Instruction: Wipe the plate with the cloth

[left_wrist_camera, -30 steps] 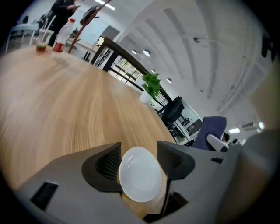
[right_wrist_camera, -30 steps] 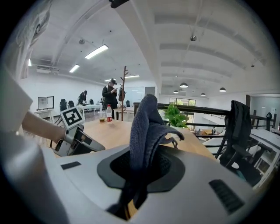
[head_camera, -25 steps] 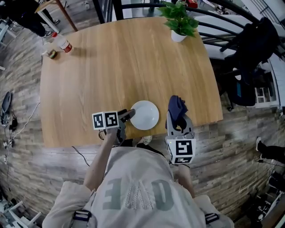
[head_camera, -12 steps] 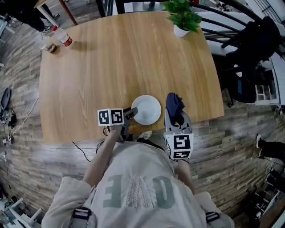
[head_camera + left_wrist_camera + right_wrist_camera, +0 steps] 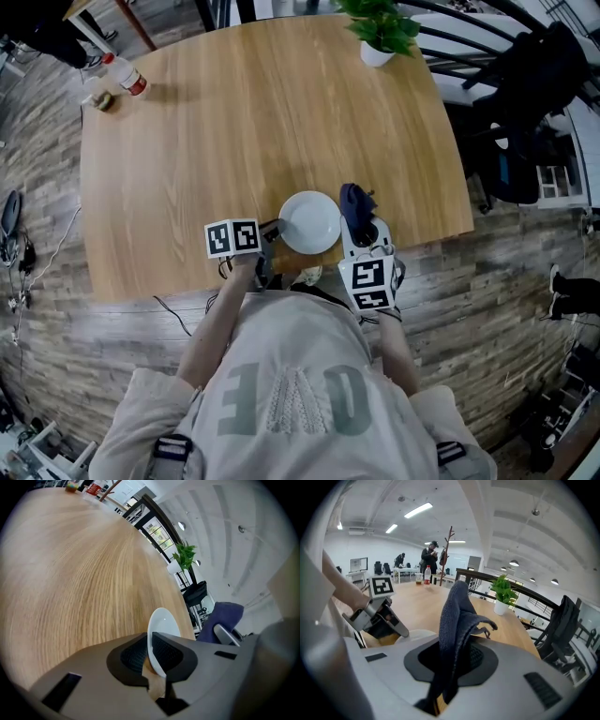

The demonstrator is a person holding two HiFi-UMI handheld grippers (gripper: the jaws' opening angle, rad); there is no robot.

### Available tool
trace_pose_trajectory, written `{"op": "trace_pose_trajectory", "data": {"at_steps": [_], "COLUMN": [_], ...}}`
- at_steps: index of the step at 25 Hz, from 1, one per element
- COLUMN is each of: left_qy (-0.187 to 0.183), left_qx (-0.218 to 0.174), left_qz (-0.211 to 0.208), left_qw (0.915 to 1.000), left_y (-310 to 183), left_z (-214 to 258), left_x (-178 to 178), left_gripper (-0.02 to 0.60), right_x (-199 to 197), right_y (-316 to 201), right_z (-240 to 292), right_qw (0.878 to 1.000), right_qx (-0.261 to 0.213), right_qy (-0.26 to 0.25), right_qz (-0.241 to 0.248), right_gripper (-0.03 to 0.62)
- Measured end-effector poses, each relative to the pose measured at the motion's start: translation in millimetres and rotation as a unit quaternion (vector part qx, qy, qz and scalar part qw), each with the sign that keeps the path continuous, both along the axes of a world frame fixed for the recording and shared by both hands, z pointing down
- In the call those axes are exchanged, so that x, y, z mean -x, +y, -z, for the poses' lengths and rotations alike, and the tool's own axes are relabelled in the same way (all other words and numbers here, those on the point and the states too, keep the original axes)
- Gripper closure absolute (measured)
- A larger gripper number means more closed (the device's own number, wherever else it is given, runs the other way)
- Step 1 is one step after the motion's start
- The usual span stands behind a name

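A white plate [image 5: 309,222] lies near the front edge of the wooden table [image 5: 234,131]. My left gripper [image 5: 272,232] is at its left rim. In the left gripper view the plate's rim [image 5: 161,630] stands between the pads of my left gripper [image 5: 151,652]; its jaws have just been closing and now pinch that rim. My right gripper [image 5: 361,225] is shut on a dark blue cloth [image 5: 353,202], which hangs just right of the plate. In the right gripper view the cloth [image 5: 457,616] rises bunched out of my right gripper [image 5: 457,660].
A potted plant [image 5: 380,33] stands at the table's far right. A bottle [image 5: 127,77] and a small jar [image 5: 103,100] stand at the far left. Dark chairs [image 5: 525,103] crowd the right side. The table's front edge runs just under both grippers.
The left jaws have gone from wide around the plate's rim to pinching it. The right gripper with the cloth has come lower and closer to the plate's right side.
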State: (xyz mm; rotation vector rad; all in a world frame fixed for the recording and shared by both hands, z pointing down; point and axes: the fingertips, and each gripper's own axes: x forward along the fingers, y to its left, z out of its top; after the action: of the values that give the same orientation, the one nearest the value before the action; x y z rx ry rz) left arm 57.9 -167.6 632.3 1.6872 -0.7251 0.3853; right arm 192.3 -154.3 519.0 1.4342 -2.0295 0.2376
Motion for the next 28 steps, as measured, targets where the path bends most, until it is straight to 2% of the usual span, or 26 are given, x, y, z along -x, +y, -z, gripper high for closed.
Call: {"op": "trace_pose_trajectory", "data": {"at_steps": [3, 5, 8, 10, 13, 17, 28], "left_qy": [0.001, 0.001, 0.001, 0.001, 0.000, -0.003, 0.000], "left_qx": [0.000, 0.000, 0.001, 0.002, 0.001, -0.004, -0.003], "left_qz": [0.001, 0.002, 0.003, 0.003, 0.002, 0.007, 0.026], "left_qw": [1.0000, 1.0000, 1.0000, 1.0000, 1.0000, 1.0000, 0.9996], "left_y": [0.1, -0.6, -0.6, 0.1, -0.4, -1.6, -2.9], "left_z": [-0.8, -0.6, -0.3, -0.1, 0.4, 0.3, 2.3], "left_x": [0.2, 0.2, 0.0, -1.1, -1.7, -0.8, 2.4], "left_gripper": [0.543, 0.543, 0.545, 0.545, 0.545, 0.545, 0.549], "right_x": [-2.4, -1.3, -2.0, -2.8, 1.1, 4.6, 23.1], "right_y": [-7.6, -12.4, -16.2, -16.4, -18.6, -18.5, 34.8], "right_z": [-22.5, -40.6, -69.6, -86.0, -99.5, -103.2, -99.3], "right_qw": [0.998, 0.991, 0.965, 0.947, 0.936, 0.922, 0.913], "right_qx": [0.030, 0.056, 0.091, 0.116, 0.143, 0.148, 0.169], "right_qy": [0.049, 0.096, 0.200, 0.243, 0.255, 0.284, 0.281], "right_qz": [0.032, 0.073, 0.140, 0.173, 0.197, 0.215, 0.244], "right_gripper": [0.537, 0.537, 0.537, 0.537, 0.537, 0.537, 0.537]}}
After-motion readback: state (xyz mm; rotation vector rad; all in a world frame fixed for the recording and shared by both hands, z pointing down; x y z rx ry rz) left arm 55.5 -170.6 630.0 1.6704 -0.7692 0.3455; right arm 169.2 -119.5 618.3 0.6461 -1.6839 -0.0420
